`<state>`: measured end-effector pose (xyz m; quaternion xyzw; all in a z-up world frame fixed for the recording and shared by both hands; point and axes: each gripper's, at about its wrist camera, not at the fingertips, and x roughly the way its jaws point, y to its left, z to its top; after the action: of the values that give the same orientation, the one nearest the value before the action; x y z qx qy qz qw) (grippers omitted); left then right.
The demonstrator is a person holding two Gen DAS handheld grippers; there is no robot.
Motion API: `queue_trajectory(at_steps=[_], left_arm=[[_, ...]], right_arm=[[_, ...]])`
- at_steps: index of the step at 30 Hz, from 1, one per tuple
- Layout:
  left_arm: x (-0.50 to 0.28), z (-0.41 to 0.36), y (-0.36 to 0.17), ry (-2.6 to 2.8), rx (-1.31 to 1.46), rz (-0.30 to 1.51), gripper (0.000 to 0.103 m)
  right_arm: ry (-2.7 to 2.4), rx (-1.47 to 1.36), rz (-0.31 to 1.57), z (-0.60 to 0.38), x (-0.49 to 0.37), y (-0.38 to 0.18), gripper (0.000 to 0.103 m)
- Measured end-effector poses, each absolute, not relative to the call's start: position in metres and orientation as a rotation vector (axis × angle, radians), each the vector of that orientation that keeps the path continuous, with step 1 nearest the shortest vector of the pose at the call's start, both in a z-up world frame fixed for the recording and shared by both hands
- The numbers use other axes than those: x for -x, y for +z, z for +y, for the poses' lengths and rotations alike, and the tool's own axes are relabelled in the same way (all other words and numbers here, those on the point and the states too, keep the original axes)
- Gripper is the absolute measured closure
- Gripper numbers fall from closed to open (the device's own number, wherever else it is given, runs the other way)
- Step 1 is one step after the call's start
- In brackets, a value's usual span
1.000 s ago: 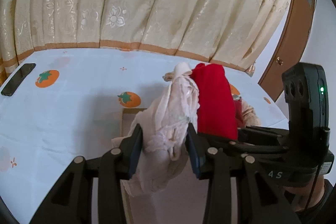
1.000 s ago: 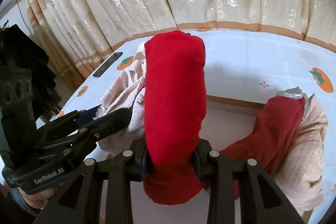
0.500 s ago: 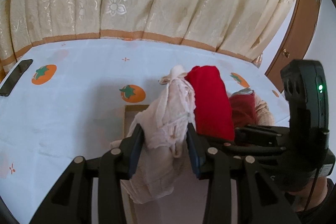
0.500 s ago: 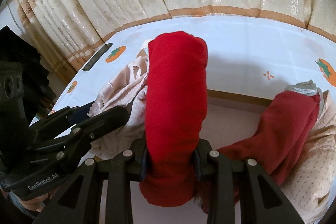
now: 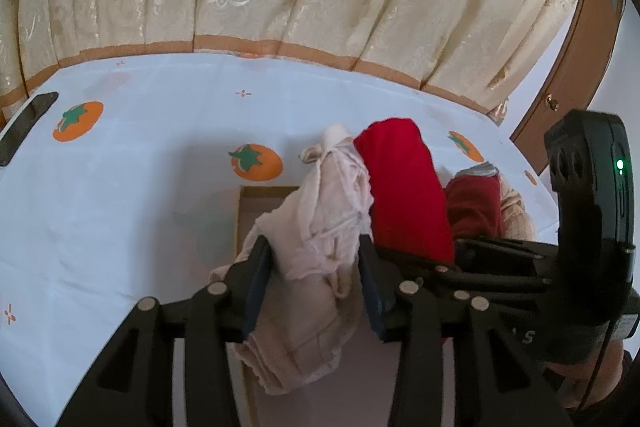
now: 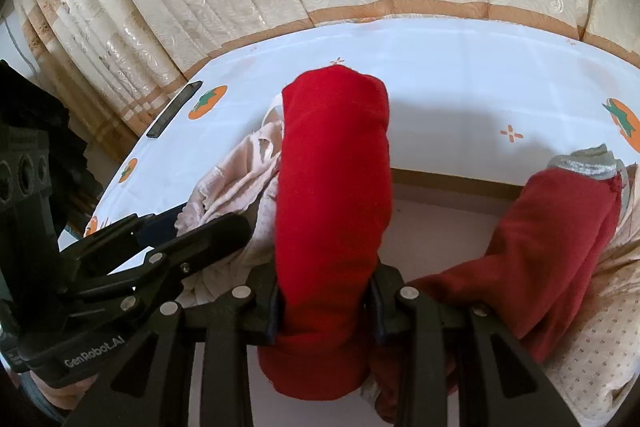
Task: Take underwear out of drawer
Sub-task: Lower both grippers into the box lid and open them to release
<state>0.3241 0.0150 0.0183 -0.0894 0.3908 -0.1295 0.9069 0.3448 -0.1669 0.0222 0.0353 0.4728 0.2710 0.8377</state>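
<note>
One door [image 5: 576, 67], left view only.

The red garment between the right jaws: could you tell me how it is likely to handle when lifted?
Probably floppy: the red garment bulges above the right gripper and sags below it. Likely light, since a narrow pinch carries it. It looks soft and knitted, so slipping seems unlikely.

The phone [image 5: 25, 125] is cut off at the left wrist view's edge.
</note>
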Motion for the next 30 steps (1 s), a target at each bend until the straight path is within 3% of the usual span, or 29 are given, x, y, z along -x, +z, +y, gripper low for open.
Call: queue_trajectory(at_steps=[6, 10, 21, 30], left_arm=[[-0.314, 0.018, 0.020, -0.298, 0.191, 0.786, 0.050], [-0.308, 0.022, 0.026, -0.302, 0.207, 0.758, 0.036], [-0.271, 0.014, 0.048, -0.361, 0.138, 0.674, 0.033], [-0.207, 0.013, 0.049, -0.410, 0.055, 0.614, 0.033]], right_arm=[[0.546, -0.038, 0.967, -0.171, -0.336, 0.028, 0.055], [0.525, -0.030, 0.927, -0.176, -0.330, 0.035, 0.045], [0.564, -0.049, 0.874, -0.184, -0.305, 0.057, 0.041], [0.627, 0.019, 0.778, -0.213, -0.231, 0.076, 0.041]])
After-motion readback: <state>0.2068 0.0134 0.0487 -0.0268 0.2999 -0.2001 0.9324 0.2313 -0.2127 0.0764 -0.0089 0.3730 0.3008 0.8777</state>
